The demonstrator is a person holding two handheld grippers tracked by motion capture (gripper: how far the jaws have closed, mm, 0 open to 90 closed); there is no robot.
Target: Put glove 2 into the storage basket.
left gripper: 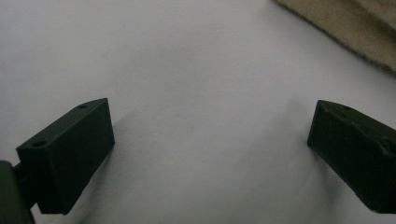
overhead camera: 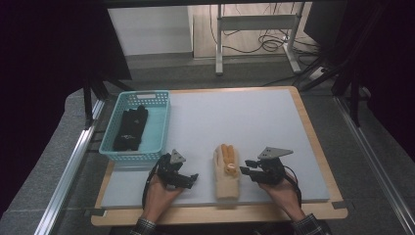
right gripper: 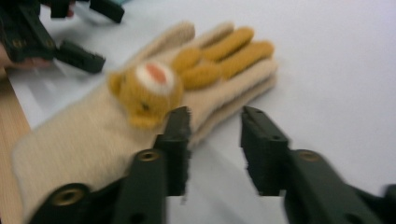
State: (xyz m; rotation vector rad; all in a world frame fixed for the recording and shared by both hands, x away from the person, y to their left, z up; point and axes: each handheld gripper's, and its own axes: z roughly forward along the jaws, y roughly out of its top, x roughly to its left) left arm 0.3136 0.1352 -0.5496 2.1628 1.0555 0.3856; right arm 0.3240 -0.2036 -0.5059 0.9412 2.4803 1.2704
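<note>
As the beige bear-faced gloves [overhead camera: 226, 171] lie stacked at the lower centre of the grey mat [overhead camera: 254, 117], the right gripper [right gripper: 212, 126] sits at their edge, jaws partly apart with nothing clamped, seemingly lining up a grasp. The left gripper [left gripper: 205, 135] rests wide open and empty on the mat beside them. At left, a teal basket [overhead camera: 159, 125] holds black gloves [overhead camera: 130, 128], likely the destination.
</note>
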